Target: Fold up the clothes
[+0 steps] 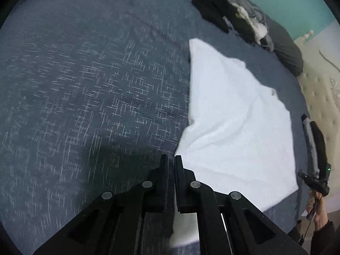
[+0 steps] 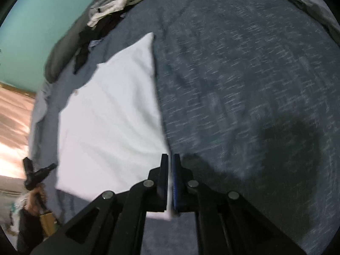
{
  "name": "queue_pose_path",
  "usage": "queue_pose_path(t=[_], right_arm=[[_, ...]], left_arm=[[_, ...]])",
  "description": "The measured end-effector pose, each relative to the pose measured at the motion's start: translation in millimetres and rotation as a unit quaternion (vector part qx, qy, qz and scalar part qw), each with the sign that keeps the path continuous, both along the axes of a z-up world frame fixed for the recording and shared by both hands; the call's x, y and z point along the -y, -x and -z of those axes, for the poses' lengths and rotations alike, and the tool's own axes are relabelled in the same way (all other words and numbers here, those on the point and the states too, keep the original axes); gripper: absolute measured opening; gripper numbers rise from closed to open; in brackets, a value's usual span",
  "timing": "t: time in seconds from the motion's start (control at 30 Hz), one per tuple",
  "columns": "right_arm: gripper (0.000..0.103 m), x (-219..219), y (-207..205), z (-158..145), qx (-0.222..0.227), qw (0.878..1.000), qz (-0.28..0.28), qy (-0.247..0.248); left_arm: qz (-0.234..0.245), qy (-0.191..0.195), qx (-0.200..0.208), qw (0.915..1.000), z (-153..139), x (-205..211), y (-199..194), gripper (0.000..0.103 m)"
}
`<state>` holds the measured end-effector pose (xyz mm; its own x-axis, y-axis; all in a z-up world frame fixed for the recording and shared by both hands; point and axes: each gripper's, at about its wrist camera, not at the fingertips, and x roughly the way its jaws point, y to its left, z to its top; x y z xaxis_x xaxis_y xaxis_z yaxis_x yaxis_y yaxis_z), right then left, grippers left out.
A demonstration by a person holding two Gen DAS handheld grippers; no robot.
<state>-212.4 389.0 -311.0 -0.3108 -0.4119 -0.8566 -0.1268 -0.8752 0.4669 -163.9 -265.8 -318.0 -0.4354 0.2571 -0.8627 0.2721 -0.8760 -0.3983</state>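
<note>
While both views are a bit blurry, a white cloth (image 1: 238,116) shows clearly, lying on a bed (image 1: 85,85) with a dark blue cover that has thin pale woven streaks. It looks soft and smooth, and it has a long pointed shape.

From the left wrist view, the cloth sits on the right side of the frame. Its tip points to the top. The left gripper (image 1: 171,159) is black and hard, and its two fingers are pressed close on a corner of the white cloth at the bottom middle.

From the right wrist view, the white cloth (image 2: 110,116) fills the left middle of the frame. The right gripper (image 2: 170,159) has one blue pad, and it pinches another corner of the cloth, with white fabric showing between the fingers.

A messy pile of clothes (image 1: 244,17), black, grey and white, lies at the upper right in the left wrist view, well apart from the cloth. Behind it is a teal wall (image 1: 286,0).
</note>
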Motion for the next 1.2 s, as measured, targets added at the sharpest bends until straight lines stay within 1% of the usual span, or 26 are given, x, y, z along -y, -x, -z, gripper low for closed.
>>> queue_pose_path(t=[0.07,0.13,0.17,0.2,0.3,0.33,0.4,0.5,0.57,0.63,0.67,0.73,0.77,0.83,0.93,1.0,1.17,1.2], right_arm=[[0.005,1.9,-6.1,0.1,0.003,1.000,-0.005,0.010],[0.012,2.2,-10.8,5.6,0.011,1.000,-0.003,0.015],[0.020,2.4,-13.2,8.3,0.015,1.000,-0.002,0.018],[0.023,2.6,-15.5,11.0,0.019,1.000,-0.001,0.021],[0.022,3.1,-22.6,19.1,0.030,0.999,0.001,0.029],[0.021,3.5,-23.8,20.2,0.032,0.999,-0.001,0.023],[0.005,3.5,-25.0,20.4,0.033,0.999,-0.003,-0.003],[0.005,2.5,-29.1,12.5,0.026,0.999,0.004,-0.042],[0.005,4.5,-33.0,0.9,0.014,0.997,0.010,-0.076],[0.007,9.8,-37.2,-16.2,-0.008,0.996,0.015,-0.083],[0.008,17.4,-38.7,-25.4,-0.019,0.997,0.010,-0.075],[0.008,39.2,-39.6,-35.6,-0.029,0.998,-0.018,-0.053],[0.009,54.7,-39.8,-39.0,-0.030,0.998,-0.037,-0.045],[0.009,95.4,-39.2,-42.4,-0.030,0.996,-0.080,-0.030],[0.008,154.6,-36.3,-36.6,-0.020,0.991,-0.134,-0.013],[0.008,191.3,-33.0,-27.8,-0.014,0.987,-0.159,-0.011],[0.008,258.3,-11.7,-7.5,0.002,0.986,-0.167,-0.010],[0.008,265.8,-9.5,-4.9,0.004,0.986,-0.166,-0.012]], left_arm=[[0.010,-0.007,-0.001,0.9999,-1.5,-5.6,-8.4,0.010],[0.018,-0.009,0.000,0.9998,-1.7,-15.6,-8.3,0.012],[0.023,-0.011,0.000,0.9997,-2.4,-18.6,-11.8,0.013],[0.026,-0.013,-0.002,0.9996,-3.1,-21.1,-14.8,0.013],[0.034,-0.019,0.003,0.9993,-0.8,-30.6,-23.1,0.014],[0.035,-0.018,0.006,0.9992,0.2,-32.4,-25.8,0.014],[0.037,-0.016,0.010,0.9991,0.9,-33.9,-31.9,0.014],[0.032,-0.018,0.008,0.9993,-2.3,-31.4,-37.3,0.014],[0.029,-0.018,0.006,0.9994,-4.5,-27.4,-41.5,0.014],[0.025,-0.018,0.004,0.9995,-6.7,-23.3,-45.8,0.014],[0.024,-0.018,0.003,0.9996,-7.8,-21.3,-47.9,0.015],[0.019,-0.019,0.002,0.9996,-8.9,-18.0,-51.3,0.020],[0.016,-0.021,0.003,0.9996,-8.9,-16.9,-52.5,0.022],[0.012,-0.025,0.001,0.9996,-10.5,-16.2,-55.1,0.024],[0.017,-0.029,-0.007,0.9994,-15.0,-19.8,-59.2,0.026],[0.020,-0.031,-0.012,0.9992,-18.4,-21.7,-62.2,0.027],[0.022,-0.043,-0.028,0.9984,-27.6,-19.4,-74.1,0.031],[0.022,-0.045,-0.029,0.9983,-28.2,-17.8,-76.6,0.031]])
